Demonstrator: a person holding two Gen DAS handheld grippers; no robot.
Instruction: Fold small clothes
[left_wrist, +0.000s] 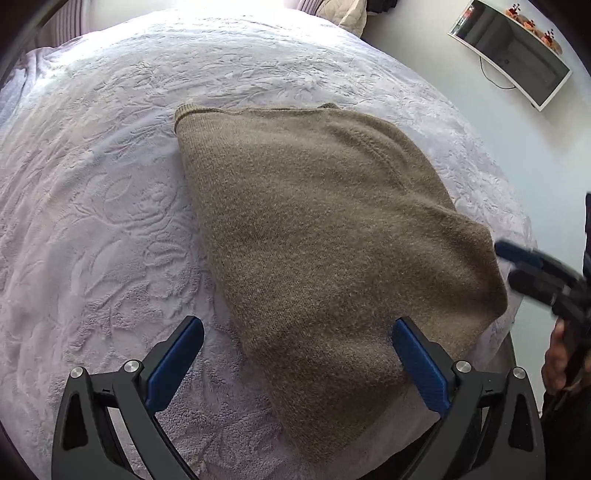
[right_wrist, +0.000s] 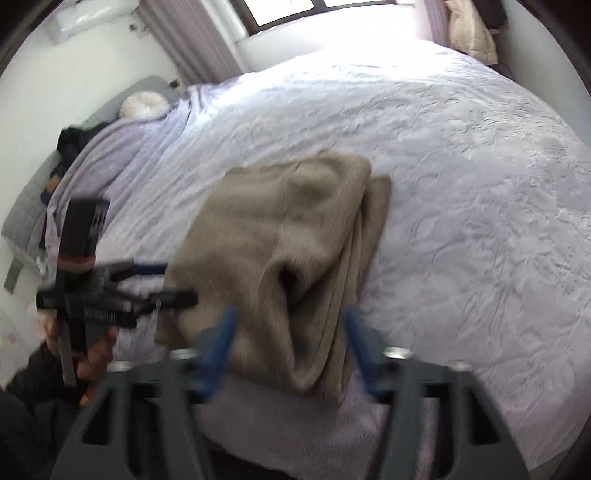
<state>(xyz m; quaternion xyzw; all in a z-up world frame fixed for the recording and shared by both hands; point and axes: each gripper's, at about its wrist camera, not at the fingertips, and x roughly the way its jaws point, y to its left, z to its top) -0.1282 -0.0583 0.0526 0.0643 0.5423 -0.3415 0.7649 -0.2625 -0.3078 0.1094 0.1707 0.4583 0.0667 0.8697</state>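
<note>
No readable writing; plain brown sweater (left_wrist: 325, 221) on bedspread (left_wrist: 92, 221).

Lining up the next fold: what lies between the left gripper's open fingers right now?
In the left wrist view, the left gripper stands open over the brown sweater; its near corner and some bedspread lie between the fingers, ungripped.

Black gripper (left_wrist: 295, 325), blue pads (left_wrist: 173, 365), silver screws (left_wrist: 132, 366)

The folded sweater (left_wrist: 332, 229) lies on the bedspread (left_wrist: 92, 206) — seemingly near its front edge — pillows (right_wrist: 142, 103) beyond.
</note>
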